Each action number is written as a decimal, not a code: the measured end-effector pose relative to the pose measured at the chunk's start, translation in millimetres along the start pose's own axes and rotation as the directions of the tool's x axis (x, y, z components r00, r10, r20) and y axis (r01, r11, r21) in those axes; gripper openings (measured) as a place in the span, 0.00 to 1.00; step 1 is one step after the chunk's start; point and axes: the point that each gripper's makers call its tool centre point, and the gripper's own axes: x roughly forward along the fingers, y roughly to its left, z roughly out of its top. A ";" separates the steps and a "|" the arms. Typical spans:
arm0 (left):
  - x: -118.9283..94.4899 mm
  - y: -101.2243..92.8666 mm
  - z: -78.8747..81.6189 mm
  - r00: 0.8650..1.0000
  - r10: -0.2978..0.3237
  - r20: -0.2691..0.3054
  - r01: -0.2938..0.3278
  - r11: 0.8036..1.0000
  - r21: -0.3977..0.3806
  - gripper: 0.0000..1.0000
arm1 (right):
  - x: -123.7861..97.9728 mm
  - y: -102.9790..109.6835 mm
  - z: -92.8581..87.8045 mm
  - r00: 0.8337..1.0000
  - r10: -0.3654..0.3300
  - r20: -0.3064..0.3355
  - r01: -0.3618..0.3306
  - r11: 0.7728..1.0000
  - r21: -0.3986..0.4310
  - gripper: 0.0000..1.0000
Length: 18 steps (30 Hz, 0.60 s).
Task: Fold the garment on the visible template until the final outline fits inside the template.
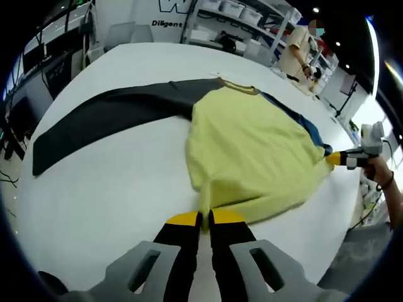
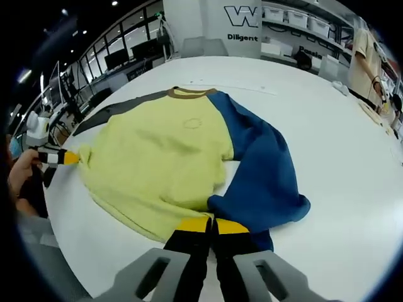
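Note:
A sweatshirt with a yellow body [image 1: 252,145] lies flat on the white table [image 1: 113,182]. Its dark grey sleeve [image 1: 107,116] stretches far out to the left, and its blue sleeve [image 1: 302,119] lies along the far side. My left gripper [image 1: 205,218] is shut on the yellow hem at one bottom corner. In the right gripper view the yellow body [image 2: 157,151] spreads ahead and the blue sleeve [image 2: 264,170] is folded down beside it. My right gripper [image 2: 213,223] is shut on the hem where yellow meets blue. Each gripper also shows in the other's view, the right gripper [image 1: 334,158] and the left gripper [image 2: 70,157], both pinching the hem.
A person [image 1: 296,50] stands at the far end of the table by a bench. Shelves with white bins [image 1: 239,12] line the back wall. Monitors [image 2: 126,53] and desks stand beyond the table's edge [image 2: 75,226]. A hand [image 1: 384,176] holds the right gripper.

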 end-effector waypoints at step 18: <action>-17.4 -10.7 -4.0 0.994 -0.105 -0.009 0.105 0.981 0.165 0.24 | -22.0 12.0 -3.3 0.996 0.053 0.066 -0.060 0.993 0.097 0.14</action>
